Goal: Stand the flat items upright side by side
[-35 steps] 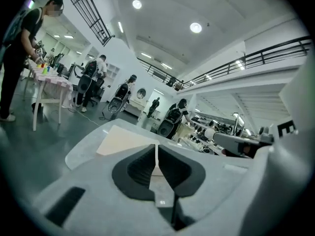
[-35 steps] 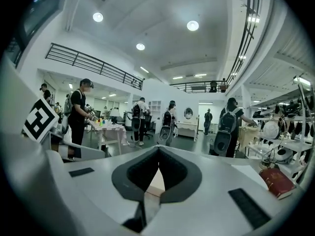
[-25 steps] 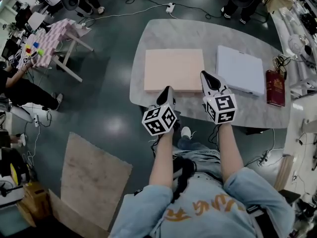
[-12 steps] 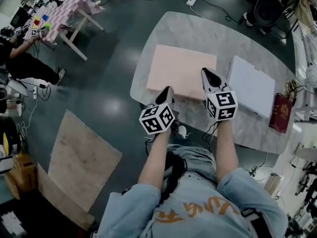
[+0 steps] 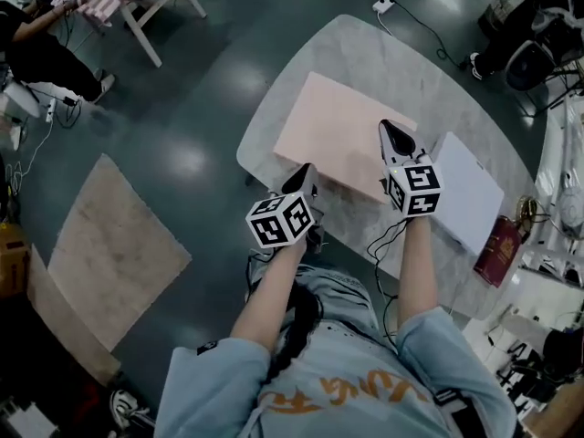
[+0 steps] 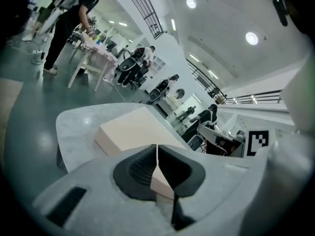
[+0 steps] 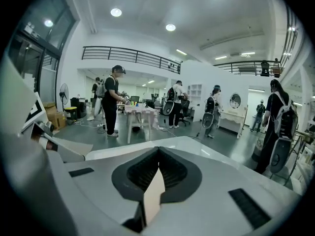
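Observation:
A flat peach box (image 5: 333,135) lies on the grey marble table (image 5: 383,57), and a flat white box (image 5: 467,190) lies to its right. My left gripper (image 5: 301,173) hovers shut at the table's near edge, just before the peach box's near left corner. In the left gripper view the peach box (image 6: 129,131) lies ahead of the left gripper (image 6: 157,149), whose jaws meet with nothing between them. My right gripper (image 5: 392,132) is shut and empty too, over the peach box's right edge. The right gripper view shows the right gripper (image 7: 158,154) pointing across the table.
A dark red book (image 5: 495,250) lies right of the white box near the table's edge. A plywood board (image 5: 109,254) lies on the floor at left. A power strip (image 5: 383,5) and cable run beyond the table. People and chairs stand farther off.
The head view has swung, so the table now lies diagonally. Both grippers stayed shut. The right gripper has shifted from the gap between the boxes onto the peach box's right edge.

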Available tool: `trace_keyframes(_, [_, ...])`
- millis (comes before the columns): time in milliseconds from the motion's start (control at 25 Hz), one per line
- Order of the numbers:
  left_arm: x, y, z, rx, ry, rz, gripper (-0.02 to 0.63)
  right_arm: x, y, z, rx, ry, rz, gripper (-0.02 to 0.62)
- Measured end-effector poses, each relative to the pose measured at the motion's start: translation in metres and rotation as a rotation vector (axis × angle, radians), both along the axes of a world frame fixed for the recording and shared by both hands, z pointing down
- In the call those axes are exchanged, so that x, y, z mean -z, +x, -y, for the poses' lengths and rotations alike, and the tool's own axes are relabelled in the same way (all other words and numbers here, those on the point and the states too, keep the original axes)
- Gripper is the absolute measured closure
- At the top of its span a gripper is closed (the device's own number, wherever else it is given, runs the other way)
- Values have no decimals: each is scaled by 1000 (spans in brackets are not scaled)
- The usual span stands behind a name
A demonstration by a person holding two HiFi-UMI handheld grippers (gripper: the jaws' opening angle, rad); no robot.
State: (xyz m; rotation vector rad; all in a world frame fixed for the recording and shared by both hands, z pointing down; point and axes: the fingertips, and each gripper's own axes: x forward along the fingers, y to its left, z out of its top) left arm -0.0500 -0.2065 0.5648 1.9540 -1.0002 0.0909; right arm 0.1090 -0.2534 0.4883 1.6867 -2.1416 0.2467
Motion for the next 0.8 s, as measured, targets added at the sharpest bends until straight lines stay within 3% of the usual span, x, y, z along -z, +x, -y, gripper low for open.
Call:
trace_keyframes(240, [-14,-7,-5,52,-80,-20,589,-13,-10,26,119,-62,-51,592])
trace_keyframes(360, [-22,-9,-5,78,-135,-69,572,-22,-16,36,157,-94,-66,592])
trace_keyframes(520, [-29,-8,-5,86,-180,-102,512,-29,-18,52,169,-101,-84,589])
trace_keyframes(800, [-37,-5,6,66,-225,-104,430,-49,-29,84,256,-179,-58,514])
